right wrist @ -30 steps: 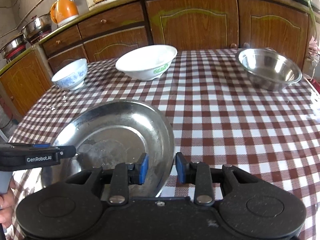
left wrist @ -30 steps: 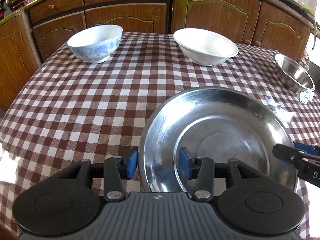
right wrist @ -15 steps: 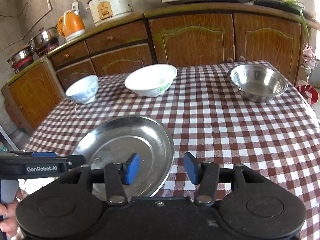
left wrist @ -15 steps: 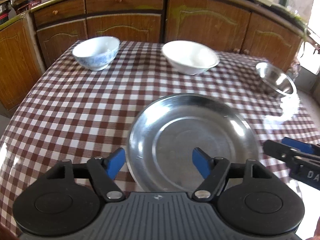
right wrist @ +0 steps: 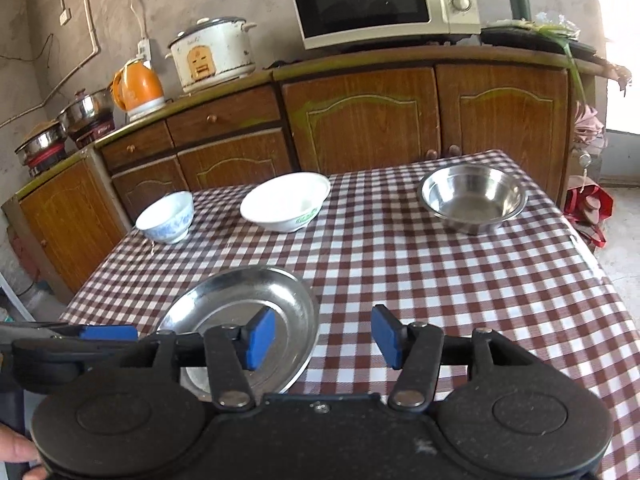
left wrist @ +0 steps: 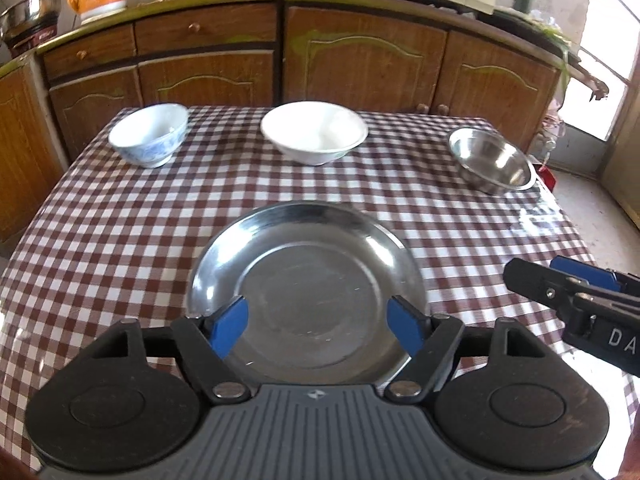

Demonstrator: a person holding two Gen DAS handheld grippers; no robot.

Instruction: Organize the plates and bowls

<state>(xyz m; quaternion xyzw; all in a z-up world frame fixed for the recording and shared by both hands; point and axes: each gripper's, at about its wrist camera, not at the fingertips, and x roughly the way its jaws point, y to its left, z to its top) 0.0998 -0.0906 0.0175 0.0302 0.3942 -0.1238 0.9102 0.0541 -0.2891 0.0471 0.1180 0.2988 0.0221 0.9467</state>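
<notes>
Both claws released steel plate (left wrist: 306, 296), opening.

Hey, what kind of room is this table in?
Most likely a home kitchen: a microwave, a rice cooker and an orange kettle stand on a counter over wooden cabinets, behind a table with a checked cloth.

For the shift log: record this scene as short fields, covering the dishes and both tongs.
surface: table with checked cloth
near dish: steel plate, empty, flat on the cloth
far row: blue-patterned bowl, white bowl, steel bowl, each standing apart
left tongs: open, holding nothing
right tongs: opening, nothing between them
</notes>
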